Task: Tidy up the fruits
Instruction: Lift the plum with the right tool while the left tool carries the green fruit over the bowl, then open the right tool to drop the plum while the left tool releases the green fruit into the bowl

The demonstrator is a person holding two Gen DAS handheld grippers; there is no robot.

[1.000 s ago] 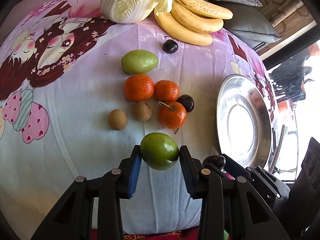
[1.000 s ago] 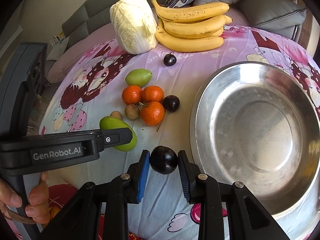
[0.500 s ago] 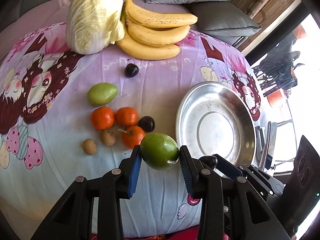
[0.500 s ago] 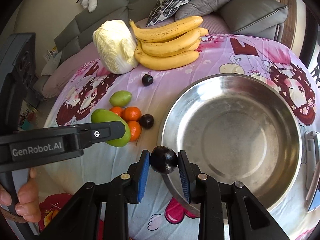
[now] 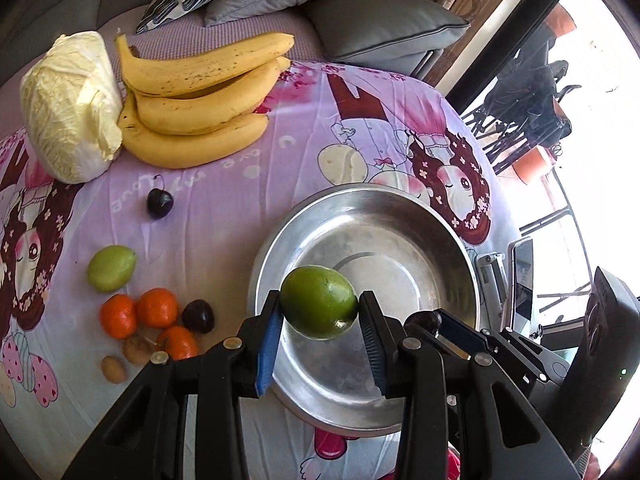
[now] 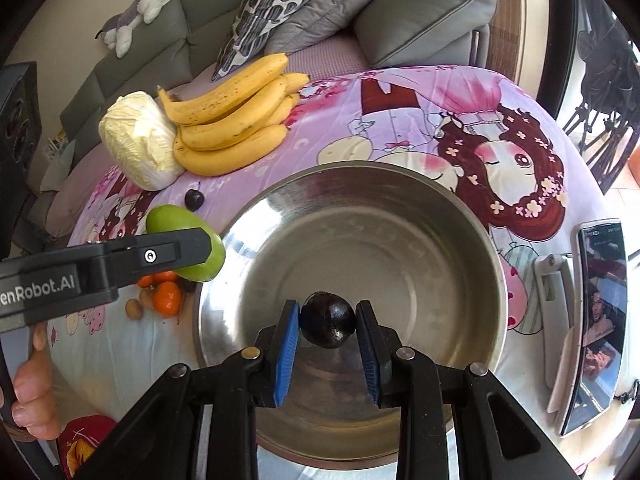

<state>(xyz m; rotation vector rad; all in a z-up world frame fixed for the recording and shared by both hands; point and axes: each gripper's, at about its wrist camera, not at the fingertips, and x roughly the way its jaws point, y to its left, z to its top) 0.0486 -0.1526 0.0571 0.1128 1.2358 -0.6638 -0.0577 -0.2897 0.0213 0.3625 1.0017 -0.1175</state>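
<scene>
Green fruit [image 5: 318,301] sits clamped in the left tool [image 5: 319,334] over the bowl [image 5: 460,256]; right tool [image 6: 328,350] grips what looks like a dark plum [image 6: 328,324].

A grey sofa [image 6: 132,68] stands behind a round table covered in a pink cartoon-print cloth [image 6: 420,120]. Grey and patterned cushions [image 6: 420,20] rest on the sofa, a plush toy [image 6: 136,8] on its back. Bright daylight enters right of the sofa.
</scene>
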